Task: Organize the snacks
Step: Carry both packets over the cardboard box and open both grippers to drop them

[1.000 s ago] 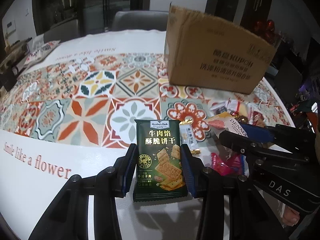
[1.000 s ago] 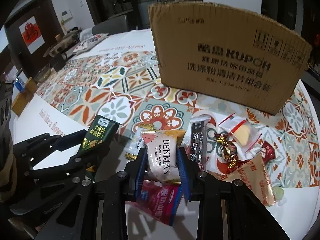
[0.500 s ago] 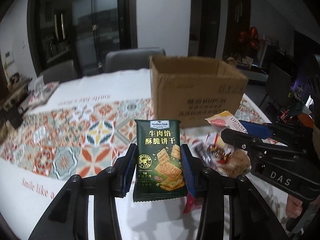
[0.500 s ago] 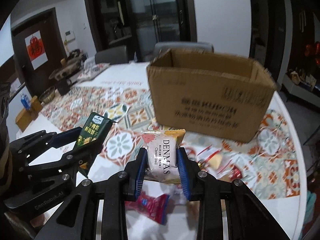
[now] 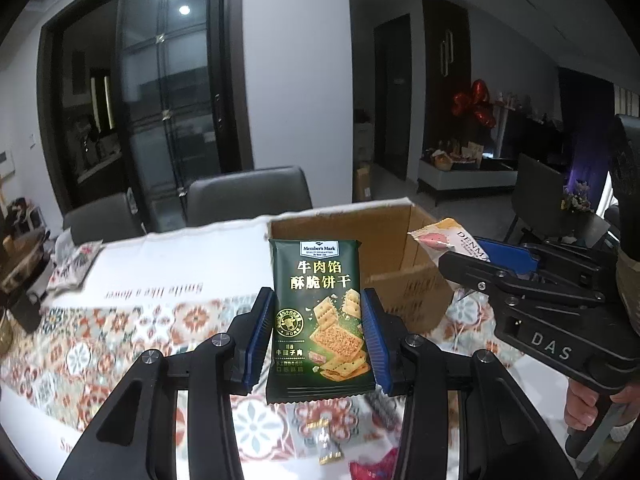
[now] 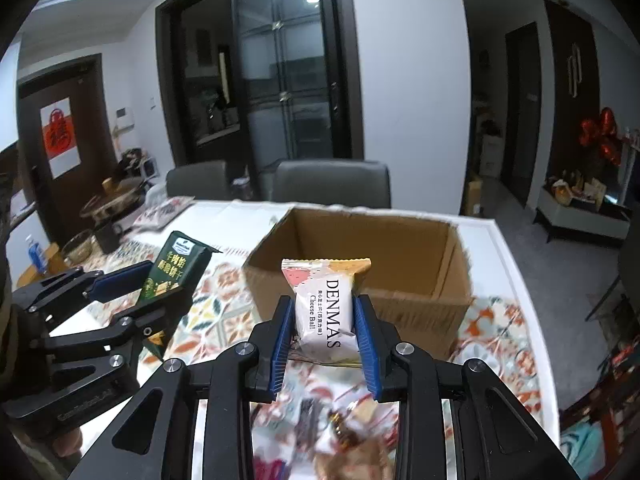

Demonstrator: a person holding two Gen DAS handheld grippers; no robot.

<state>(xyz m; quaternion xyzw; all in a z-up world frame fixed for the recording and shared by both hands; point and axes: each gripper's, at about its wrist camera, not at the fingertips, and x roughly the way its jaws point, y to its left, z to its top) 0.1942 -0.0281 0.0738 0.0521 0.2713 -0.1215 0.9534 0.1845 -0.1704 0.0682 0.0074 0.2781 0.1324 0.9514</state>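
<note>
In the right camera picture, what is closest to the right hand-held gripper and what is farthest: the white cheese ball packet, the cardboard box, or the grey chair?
1. White cheese ball packet, pinched in the right hand-held gripper.
2. Cardboard box, open, just beyond.
3. Grey chair, behind the table's far edge.

Left claw [image 5: 318, 330] clamping green cracker packet [image 5: 318, 312], cardboard box [image 5: 384, 252] behind
</note>
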